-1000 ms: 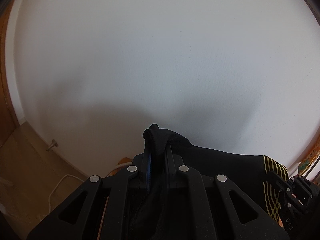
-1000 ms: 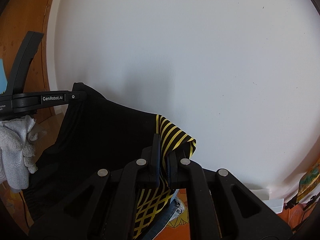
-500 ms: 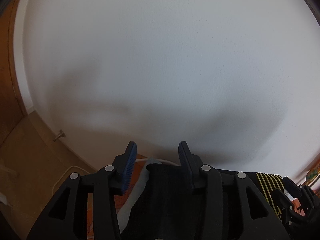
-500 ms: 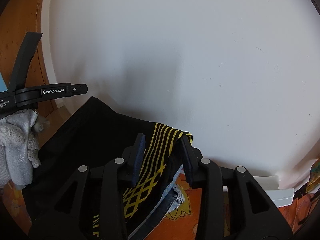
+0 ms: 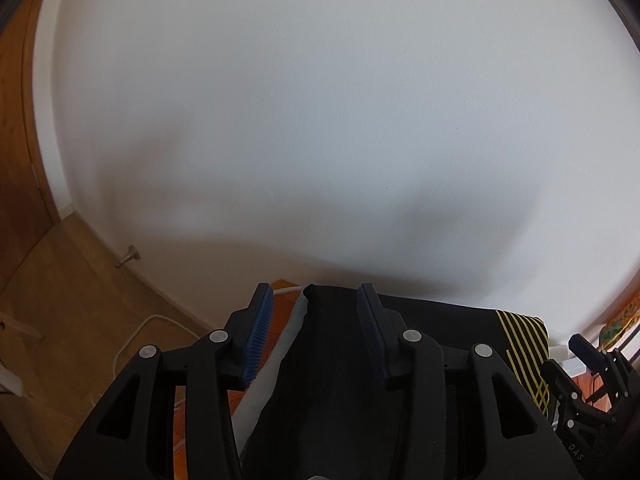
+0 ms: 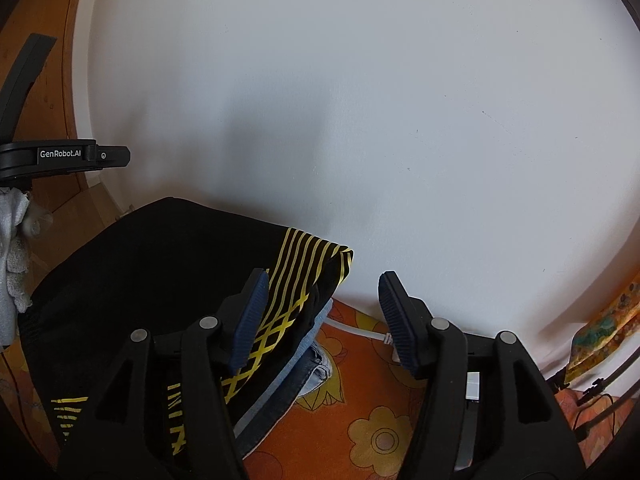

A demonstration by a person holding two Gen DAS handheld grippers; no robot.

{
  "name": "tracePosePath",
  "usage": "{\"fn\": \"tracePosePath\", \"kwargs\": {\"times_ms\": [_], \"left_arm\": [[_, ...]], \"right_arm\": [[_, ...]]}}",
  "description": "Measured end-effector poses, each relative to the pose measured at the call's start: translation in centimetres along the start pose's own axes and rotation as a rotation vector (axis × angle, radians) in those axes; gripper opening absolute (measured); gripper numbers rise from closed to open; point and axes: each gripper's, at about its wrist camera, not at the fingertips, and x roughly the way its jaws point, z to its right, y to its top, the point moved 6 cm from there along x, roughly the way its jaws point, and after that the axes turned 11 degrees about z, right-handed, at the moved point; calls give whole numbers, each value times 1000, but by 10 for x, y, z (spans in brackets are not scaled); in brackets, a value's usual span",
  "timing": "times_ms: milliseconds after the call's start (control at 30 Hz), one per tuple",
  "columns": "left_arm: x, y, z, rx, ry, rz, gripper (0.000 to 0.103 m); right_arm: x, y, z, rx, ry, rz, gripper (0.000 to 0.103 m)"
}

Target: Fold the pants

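Here — black pants point(image 6: 160, 264), yellow-striped edge, flat.

Both wrist views look forward, tilted down, close over black pants point(image 5: 332, 360) point(image 6: 152, 272), facing white wall point(image 5: 320, 120) point(image 6: 360, 100); both shared.

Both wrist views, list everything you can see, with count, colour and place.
pants: one, black with yellow stripes, laid on the jeans by the wall
jeans: one, blue denim, under the pants
cover: one, orange with flowers, beneath everything
cable: one, white, on the cover by the wall
wall: one, white, behind
left gripper: one, black, open over the pants' corner
right gripper: one, black, jaws opening, nothing gripped
gloved hand: one, white, left edge
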Motion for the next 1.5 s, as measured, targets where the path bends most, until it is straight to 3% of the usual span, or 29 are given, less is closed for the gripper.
{"fn": "tracePosePath", "kwargs": {"times_ms": [133,200,333,433,700,833,1000,1167,1300,1367,1500], "left_arm": [[-23,-3,8,35,-10,-9,55],[-38,-2,12,48,-11,-7,56],[-71,0,18,44,-18,9,66],[-100,2,23,47,-12,41,75],[-183,1,56,84,-42,97,80],[-217,-5,69,117,-48,138,81],[-268,-17,86,93,-98,159,81],[-317,-40,106,121,-140,188,82],[-341,-69,113,104,-167,160,83],[-355,-81,116,104,-168,154,83],[-381,-106,121,97,-159,166,83]], "right_arm": [[-32,5,10,-8,-4,3,60],[-49,7,13,-11,-4,13,60],[-86,15,20,-2,3,49,71],[-116,19,26,14,15,70,73],[-206,32,40,29,50,119,74],[-253,31,46,52,68,153,92],[-310,22,53,59,53,180,96],[-363,5,57,36,10,190,96],[-402,-10,58,30,-10,188,96],[-420,-18,58,38,4,197,103],[-450,-33,58,15,-19,229,103]]}}
